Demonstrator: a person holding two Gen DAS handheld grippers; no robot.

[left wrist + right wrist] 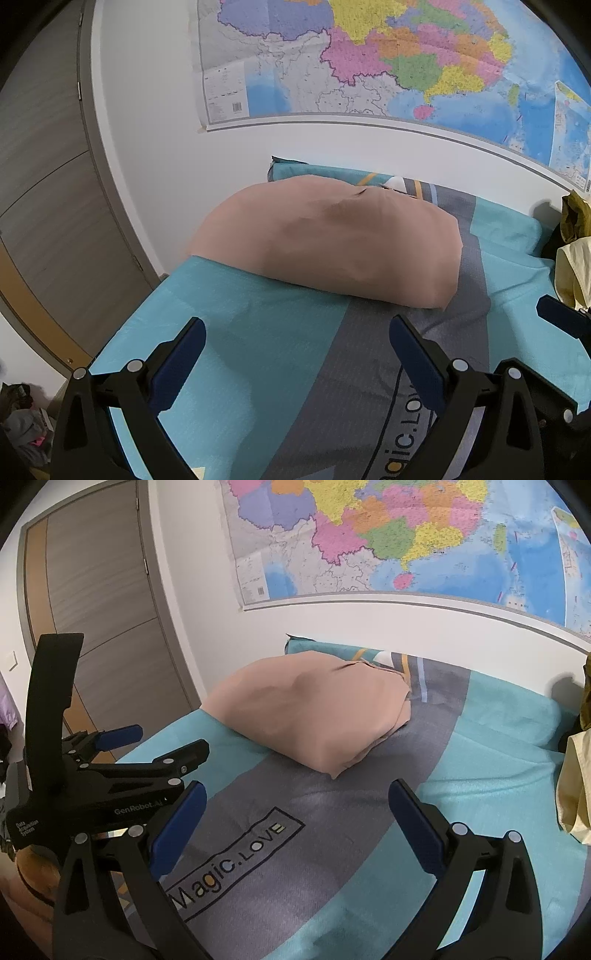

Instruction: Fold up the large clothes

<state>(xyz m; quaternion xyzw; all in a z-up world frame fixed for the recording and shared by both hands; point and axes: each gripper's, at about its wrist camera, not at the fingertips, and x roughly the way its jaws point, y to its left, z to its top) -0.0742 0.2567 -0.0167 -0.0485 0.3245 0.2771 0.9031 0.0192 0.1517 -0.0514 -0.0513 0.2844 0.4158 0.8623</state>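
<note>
Pink-beige garment (332, 240) lies folded into a compact bundle at the far end of the bed (258, 350), near the white wall (155, 129), resting across the teal and grey bedsheet. From the right wrist view its layered edges show along the right side (314, 716).

Left gripper (295, 354) — fingers spread wide, nothing between the blue pads, held over the near sheet and well short of the bundle. Right gripper (297, 819) — likewise wide open and empty, over the grey band by the "Magic.LOVE" print (236, 864). The left gripper shows at the left of the right wrist view (140, 746).

Yellow and olive clothing (572, 258) heaped at the right edge. Wall map (369, 62) above the bed; grey door (107, 602) far left.
</note>
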